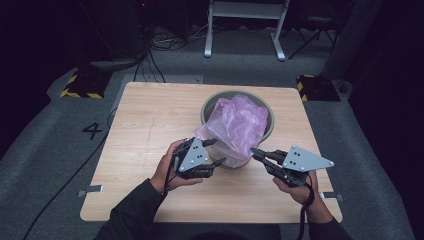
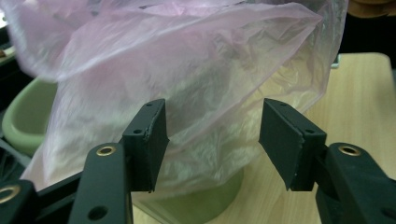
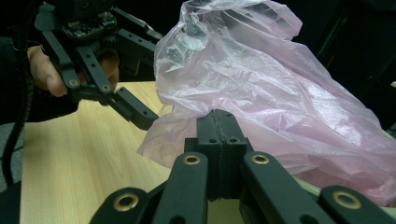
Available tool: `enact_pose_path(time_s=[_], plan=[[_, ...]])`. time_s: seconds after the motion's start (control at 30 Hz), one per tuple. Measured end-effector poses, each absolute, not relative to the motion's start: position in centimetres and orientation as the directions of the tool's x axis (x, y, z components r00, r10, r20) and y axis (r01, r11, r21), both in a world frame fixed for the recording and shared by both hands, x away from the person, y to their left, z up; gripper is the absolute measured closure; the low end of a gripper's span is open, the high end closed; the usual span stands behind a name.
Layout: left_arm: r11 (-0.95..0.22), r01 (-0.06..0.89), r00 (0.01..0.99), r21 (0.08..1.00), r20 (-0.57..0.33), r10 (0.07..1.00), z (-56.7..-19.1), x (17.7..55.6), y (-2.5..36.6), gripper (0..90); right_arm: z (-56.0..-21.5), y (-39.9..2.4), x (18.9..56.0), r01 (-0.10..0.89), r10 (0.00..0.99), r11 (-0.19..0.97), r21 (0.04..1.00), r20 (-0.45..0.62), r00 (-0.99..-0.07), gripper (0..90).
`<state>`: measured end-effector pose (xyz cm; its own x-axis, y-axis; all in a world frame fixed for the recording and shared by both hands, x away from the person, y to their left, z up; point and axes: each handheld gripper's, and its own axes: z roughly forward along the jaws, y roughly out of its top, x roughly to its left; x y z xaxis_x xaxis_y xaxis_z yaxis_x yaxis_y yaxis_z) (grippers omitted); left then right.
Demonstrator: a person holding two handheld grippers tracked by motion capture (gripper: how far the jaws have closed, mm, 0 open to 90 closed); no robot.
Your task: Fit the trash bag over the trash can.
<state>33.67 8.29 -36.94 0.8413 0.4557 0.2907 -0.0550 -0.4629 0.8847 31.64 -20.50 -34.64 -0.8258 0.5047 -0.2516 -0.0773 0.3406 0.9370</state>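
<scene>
At the left of the high view, the left gripper (image 1: 214, 152) is held by a hand just beside the green bin (image 1: 211, 104), its jaws spread apart and aimed at the pink plastic bag (image 1: 239, 127) that lines the bin. In the left gripper view the two pads are seen standing well apart with the bag's (image 2: 187, 88) film hanging just beyond them and nothing pressed between them; the bin's (image 2: 23, 121) pale green rim is glimpsed behind the film at the left, and its lower wall under the bag. The bag is seated in the bin near the middle of the table (image 1: 150, 125), its loose top bunched up above the rim and part of it draped over the near side. What lies inside the bag cannot be told through the crumpled film. To the right, the right gripper (image 1: 255, 152) is held low with its jaws pressed together; in the right gripper view the closed pads are seen against the bag's (image 3: 261, 84) lower fold, though whether any film is caught between them cannot be made out. The step in hand is judged to be the fitting of the bag over the bin's rim. The next move is judged to call for the left jaws to be closed on the near edge of the film, so that it can be drawn outward and down over the rim.
</scene>
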Motion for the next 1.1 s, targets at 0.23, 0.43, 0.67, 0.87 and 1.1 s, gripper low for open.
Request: enact_pose_path(time_s=[0.23, 0.43, 0.67, 0.87, 1.1], plan=[[-0.52, -0.058, 0.819, 0.852, 0.338, 0.464, -36.3, 34.2, 7.5, 62.4, -34.6, -20.7, 31.6, -0.068, 0.505, 0.332, 0.941, -0.238, -0.83, 90.0], [-0.502, -0.061, 0.808, 0.863, 0.338, 0.483, -36.1, 34.4, 8.6, 89.8, -34.7, -21.4, 31.5, -0.06, 0.515, 0.324, 0.944, -0.23, -0.826, 90.0], [-0.421, -0.02, 0.801, 0.907, 0.266, 0.536, -36.0, 35.3, 11.1, 90.0, -35.3, -23.5, 31.9, -0.009, 0.573, 0.305, 0.952, -0.191, -0.797, 90.0], [-0.364, 0.028, 0.794, 0.931, 0.201, 0.574, -36.6, 36.1, 13.3, 90.0, -36.2, -25.9, 32.4, 0.062, 0.641, 0.283, 0.957, -0.141, -0.755, 90.0], [-0.324, 0.096, 0.78, 0.941, 0.131, 0.612, -37.9, 37.2, 15.4, 90.0, -37.5, -28.6, 33.0, 0.158, 0.713, 0.239, 0.958, -0.062, -0.698, 90.0]])
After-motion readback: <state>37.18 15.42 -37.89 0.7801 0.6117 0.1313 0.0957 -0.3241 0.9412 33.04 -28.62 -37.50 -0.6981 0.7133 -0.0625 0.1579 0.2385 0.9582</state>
